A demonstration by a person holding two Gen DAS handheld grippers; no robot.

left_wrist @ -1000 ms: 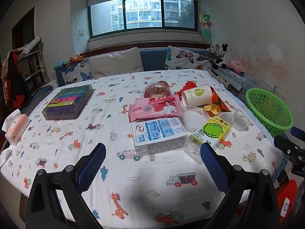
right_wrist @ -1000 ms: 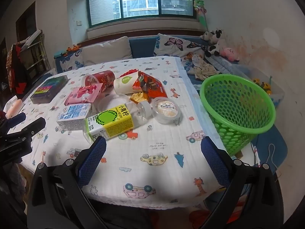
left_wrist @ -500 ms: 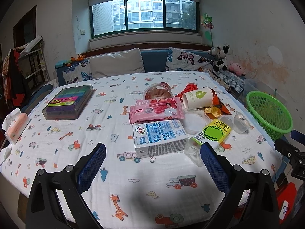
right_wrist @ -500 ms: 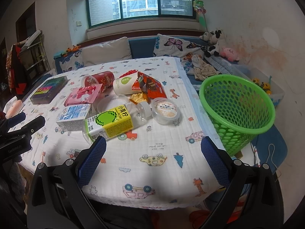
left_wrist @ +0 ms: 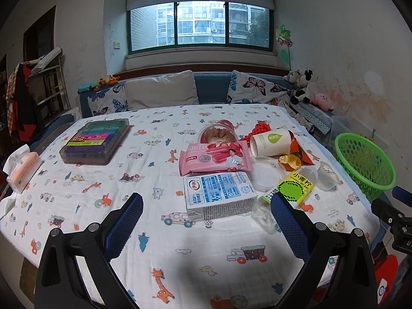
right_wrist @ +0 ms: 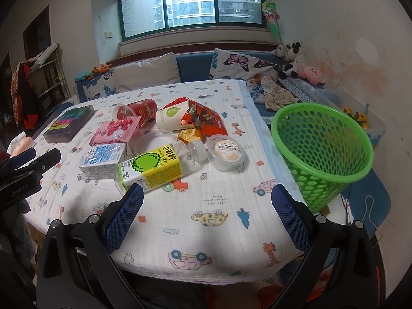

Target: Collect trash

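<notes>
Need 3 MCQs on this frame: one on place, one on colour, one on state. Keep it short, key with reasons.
1. Where does the basket stand?
A. at the table's right edge
B. in the middle of the table
C. on the sofa

2. What colour is the label on the clear bottle?
A. blue and red
B. yellow and green
C. plain white

3. How does the white paper cup sit?
A. upright
B. stacked inside the basket
C. on its side

Key:
1 A: in the right wrist view the green basket sits at the right edge of the patterned cloth, beyond the litter.
2 B: its label is yellow with a green round shape.
3 C: its open mouth faces sideways, and the cup lies against the red wrapper.

Both hand-held grippers, left and right, are open and hold nothing.
</notes>
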